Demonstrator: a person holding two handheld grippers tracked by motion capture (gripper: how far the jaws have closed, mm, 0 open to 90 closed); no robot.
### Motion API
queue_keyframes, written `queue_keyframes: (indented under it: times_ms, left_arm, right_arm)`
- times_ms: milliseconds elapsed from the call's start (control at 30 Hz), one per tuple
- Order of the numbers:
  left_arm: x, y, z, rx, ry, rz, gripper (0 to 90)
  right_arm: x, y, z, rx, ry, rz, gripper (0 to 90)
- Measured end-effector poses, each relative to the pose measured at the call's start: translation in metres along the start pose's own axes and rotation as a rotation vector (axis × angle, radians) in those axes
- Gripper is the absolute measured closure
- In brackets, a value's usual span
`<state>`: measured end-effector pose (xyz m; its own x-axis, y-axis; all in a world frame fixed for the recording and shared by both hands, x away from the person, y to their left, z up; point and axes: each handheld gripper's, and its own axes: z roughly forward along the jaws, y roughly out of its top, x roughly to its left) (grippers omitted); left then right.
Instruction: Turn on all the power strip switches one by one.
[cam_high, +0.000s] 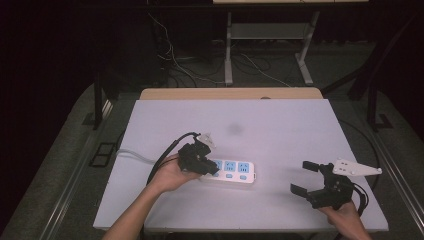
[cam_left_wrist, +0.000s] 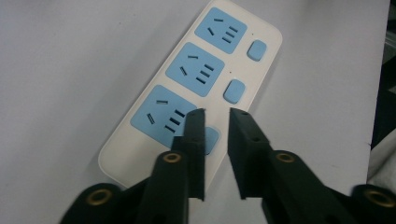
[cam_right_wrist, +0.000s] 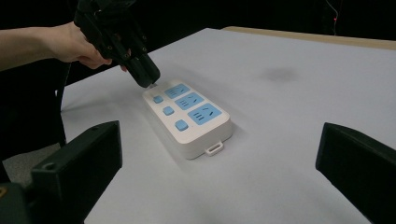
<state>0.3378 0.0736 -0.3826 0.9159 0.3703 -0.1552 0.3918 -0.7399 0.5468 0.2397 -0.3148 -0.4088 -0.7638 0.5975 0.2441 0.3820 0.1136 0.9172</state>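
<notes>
A white power strip (cam_high: 233, 173) with three blue sockets and three blue switches lies flat on the table, left of centre. My left gripper (cam_high: 212, 169) points down at the strip's left end. In the left gripper view the jaws (cam_left_wrist: 216, 114) stand almost together with nothing between them, over the strip (cam_left_wrist: 205, 70) and the nearest blue switch (cam_left_wrist: 212, 140). From the right gripper view the left gripper's (cam_right_wrist: 149, 82) tips meet the far end of the strip (cam_right_wrist: 187, 116). My right gripper (cam_high: 301, 177) rests open near the table's front right, with bare table between its jaws (cam_right_wrist: 219, 140).
The pale table (cam_high: 280, 125) has a wooden strip (cam_high: 230, 93) along its far edge. The power strip's grey cord (cam_high: 132, 155) runs off the left side. Behind the table, loose cables (cam_high: 175, 65) and a white stand (cam_high: 229, 55) sit on the dark floor.
</notes>
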Motion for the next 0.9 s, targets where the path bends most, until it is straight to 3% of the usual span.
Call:
queue_keyframes:
  times_ms: [133, 700, 900]
  left_arm:
    - [0.002, 0.0, 0.003, 0.014, -0.005, 0.002, 89.0]
    - [0.004, 0.001, 0.018, 0.068, 0.003, 0.021, 89.3]
    - [0.006, 0.0, 0.02, 0.056, -0.008, 0.022, 89.5]
  right_arm:
    - [0.0, 0.0, 0.0, 0.001, 0.001, -0.001, 0.4]
    - [0.0, 0.0, 0.0, 0.004, -0.001, -0.002, 0.5]
    - [0.0, 0.0, 0.0, 0.005, -0.002, -0.003, 0.5]
